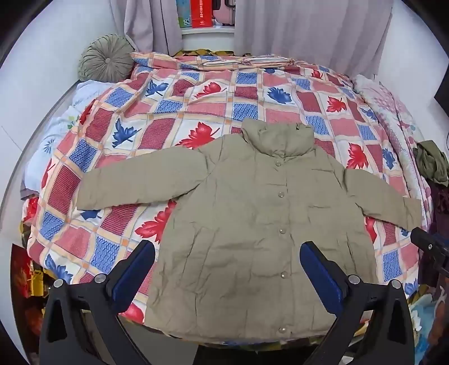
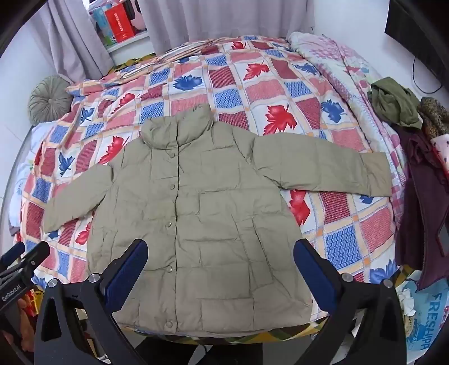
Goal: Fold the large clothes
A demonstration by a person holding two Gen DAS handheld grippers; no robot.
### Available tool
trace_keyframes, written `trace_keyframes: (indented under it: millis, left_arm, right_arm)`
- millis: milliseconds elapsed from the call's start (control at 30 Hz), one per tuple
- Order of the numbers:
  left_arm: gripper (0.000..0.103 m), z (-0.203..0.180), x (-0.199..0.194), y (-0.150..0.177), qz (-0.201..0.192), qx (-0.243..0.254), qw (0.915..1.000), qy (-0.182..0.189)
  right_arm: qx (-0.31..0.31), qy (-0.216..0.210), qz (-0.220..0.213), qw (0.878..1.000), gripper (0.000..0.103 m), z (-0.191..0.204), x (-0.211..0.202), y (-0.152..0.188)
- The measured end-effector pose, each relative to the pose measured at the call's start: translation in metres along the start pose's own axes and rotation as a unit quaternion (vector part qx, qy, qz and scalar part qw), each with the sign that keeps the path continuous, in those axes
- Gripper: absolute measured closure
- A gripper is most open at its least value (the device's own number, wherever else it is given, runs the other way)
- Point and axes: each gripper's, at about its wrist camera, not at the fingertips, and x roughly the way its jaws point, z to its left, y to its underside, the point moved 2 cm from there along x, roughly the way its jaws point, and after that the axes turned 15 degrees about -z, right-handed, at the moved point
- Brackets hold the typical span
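A khaki puffer jacket [image 1: 252, 213] lies flat and face up on the bed, snapped shut, collar away from me and both sleeves spread out. It also shows in the right wrist view [image 2: 196, 210]. My left gripper [image 1: 227, 252] is open and empty, held above the jacket's lower left part near the hem. My right gripper [image 2: 221, 252] is open and empty above the jacket's lower right part. The right gripper's tip shows at the right edge of the left wrist view [image 1: 429, 247]. The left gripper shows at the left edge of the right wrist view [image 2: 19, 266].
The bed has a leaf-patterned quilt [image 1: 196, 112]. A round green cushion [image 1: 105, 57] lies at the far left corner. A pile of green and maroon clothes [image 2: 407, 126] lies on the bed's right side. Curtains [image 1: 308, 28] and a windowsill with boxes [image 1: 202, 14] stand behind.
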Motion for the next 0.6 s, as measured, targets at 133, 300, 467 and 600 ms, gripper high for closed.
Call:
trace_keyframes:
  millis: [133,300,467,600]
  left_arm:
    - [0.0,-0.001,-0.016,-0.008,-0.015,0.003,0.9999,-0.002]
    - [0.0,-0.013,-0.025,-0.009,-0.032,0.03,0.9988,-0.023]
    - [0.0,-0.013,-0.023,-0.004,-0.025,0.039,0.9986,-0.023]
    - [0.0,-0.012,-0.021,0.001,-0.024,0.042,0.9985,-0.026]
  right_arm:
    - [0.004,-0.004,-0.012,1.0,0.0,-0.008,-0.008,-0.008]
    - [-0.015,0.012,-0.039,0.999,0.0,-0.002,-0.027,-0.016]
    - [-0.025,0.022,-0.045,0.998,0.0,-0.001,-0.027,-0.017]
    - [-0.023,0.026,-0.042,0.999,0.0,-0.003,-0.023,-0.015]
